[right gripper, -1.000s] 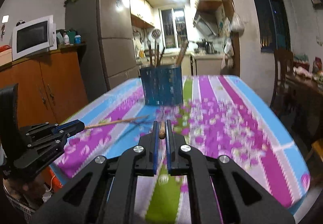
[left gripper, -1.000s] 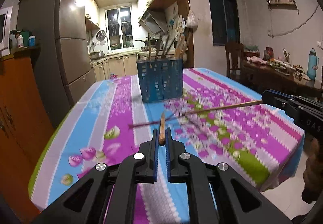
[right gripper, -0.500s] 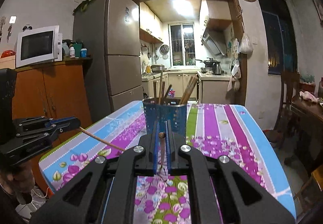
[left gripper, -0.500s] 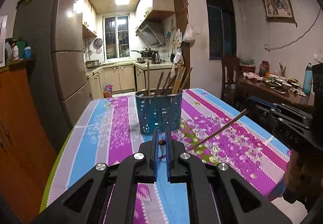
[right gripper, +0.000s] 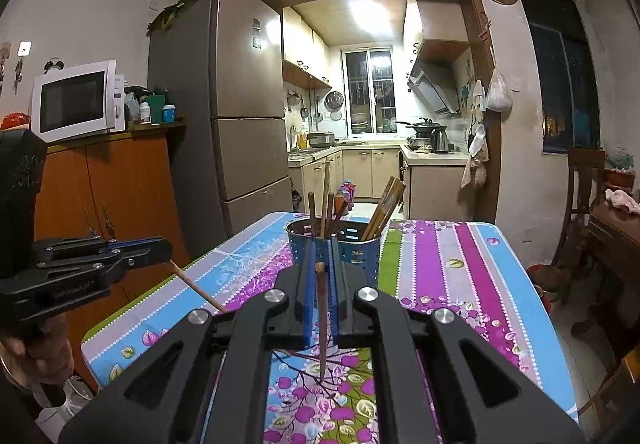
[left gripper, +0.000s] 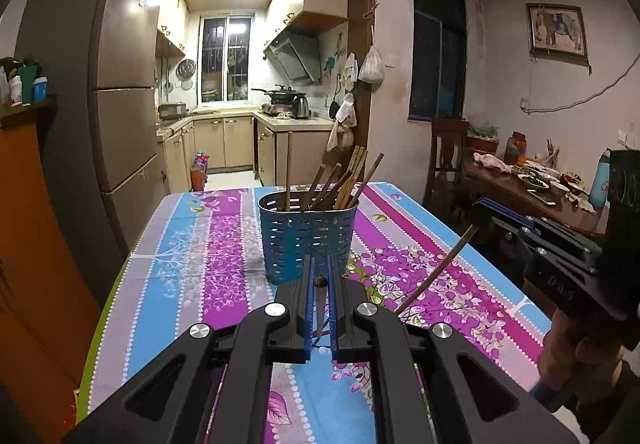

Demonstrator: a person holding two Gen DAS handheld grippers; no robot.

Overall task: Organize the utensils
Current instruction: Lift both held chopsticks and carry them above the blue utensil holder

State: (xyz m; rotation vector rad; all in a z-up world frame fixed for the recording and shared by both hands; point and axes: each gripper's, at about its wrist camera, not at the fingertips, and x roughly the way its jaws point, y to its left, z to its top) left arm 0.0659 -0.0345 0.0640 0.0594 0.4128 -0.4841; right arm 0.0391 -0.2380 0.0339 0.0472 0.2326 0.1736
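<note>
Two handheld black grippers hover above a table (left gripper: 192, 252) covered in a striped cloth of blue, purple and pink with flower prints. The left gripper (left gripper: 320, 282) has its jaws pinched narrow on a thin wooden chopstick (left gripper: 320, 300), whose rounded end shows between the blue pads and whose shaft slants down toward the cloth. The right gripper (right gripper: 320, 268) is likewise clamped narrow on a second chopstick (right gripper: 322, 324), its tip pointing down at the cloth. Ahead of both, near the middle of the table, stands a blue perforated utensil holder (left gripper: 308, 232), upright, with several wooden chopsticks leaning inside it. Behind the table, a fridge (right gripper: 236, 124) stands beside the doorway to a lit kitchen.
</note>
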